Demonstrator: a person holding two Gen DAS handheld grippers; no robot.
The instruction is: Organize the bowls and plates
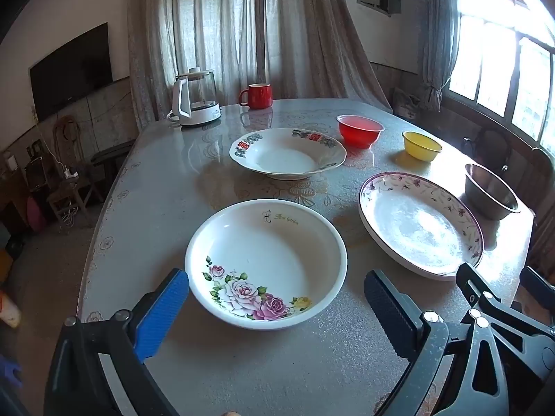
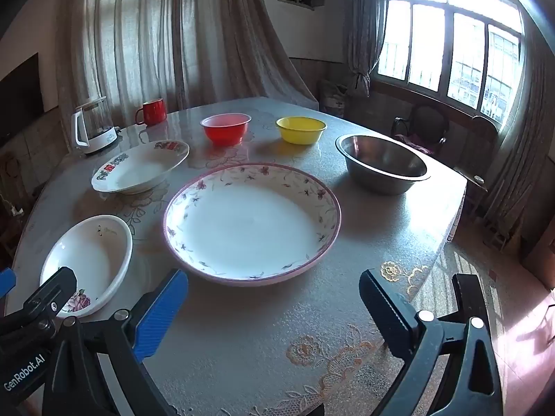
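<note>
On the table (image 2: 347,228) nothing is stacked yet; my left gripper (image 1: 275,298) and right gripper (image 2: 274,298) gape empty.

I can't read the red characters on the far plate (image 1: 288,152), and my left gripper's frame (image 2: 38,306) hides the rose plate's (image 2: 86,256) near rim.

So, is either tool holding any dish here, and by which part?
Nothing is held: the left tool and right tool are both open above the table.
</note>
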